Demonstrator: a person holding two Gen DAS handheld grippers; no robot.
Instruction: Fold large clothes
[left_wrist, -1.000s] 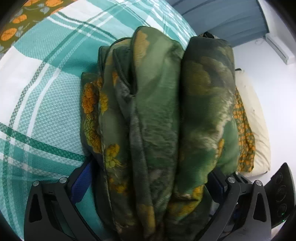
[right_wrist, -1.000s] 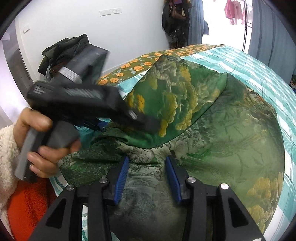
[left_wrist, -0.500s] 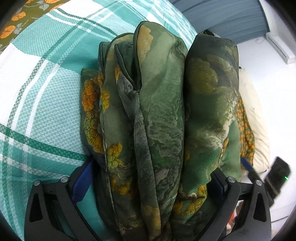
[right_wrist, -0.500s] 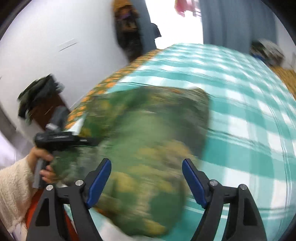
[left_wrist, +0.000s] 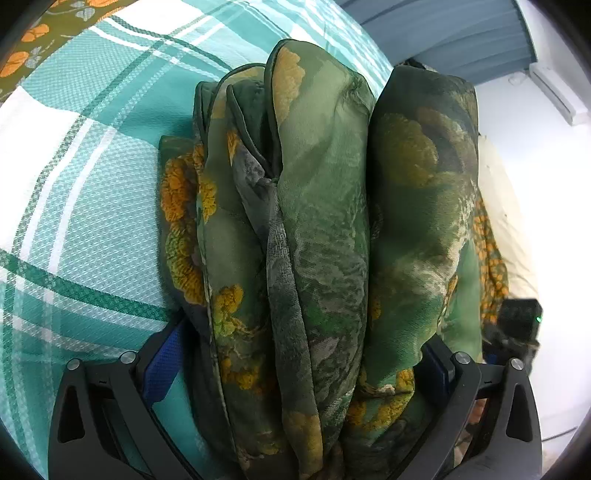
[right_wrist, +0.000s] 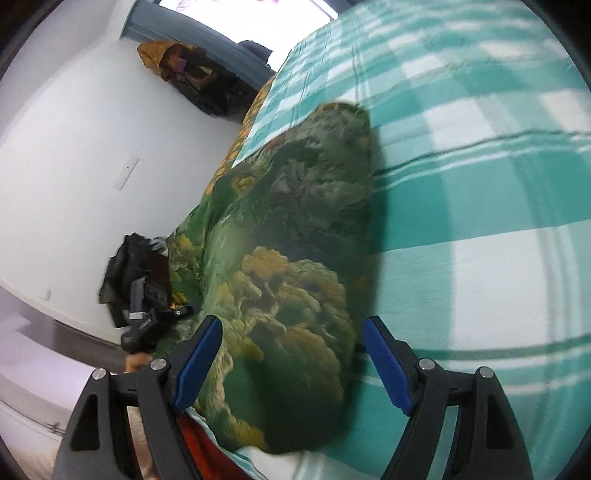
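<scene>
A green garment with yellow-orange printed patches (left_wrist: 317, 236) is folded into a thick bundle on a bed with a teal and white checked sheet (left_wrist: 74, 177). My left gripper (left_wrist: 295, 373) has its jaws wide around the bundle's near end, clamping the stacked layers. In the right wrist view the same garment (right_wrist: 295, 266) lies on the sheet (right_wrist: 480, 184). My right gripper (right_wrist: 291, 354) is open and holds nothing, hovering over the bundle's near end. The left gripper's body (right_wrist: 147, 310) shows at the bundle's left edge.
A cream pillow (left_wrist: 509, 229) and an orange flowered cloth (left_wrist: 487, 258) lie past the bundle. A white wall (right_wrist: 74, 166), a pile of dark clothes (right_wrist: 125, 266) and hanging clothes (right_wrist: 184, 66) stand left of the bed. Blue curtains (left_wrist: 443, 33) hang beyond.
My right gripper let go of the garment, opened wide and swung away, now looking along the bed. My left gripper kept its grip on the bundle and hardly moved.
</scene>
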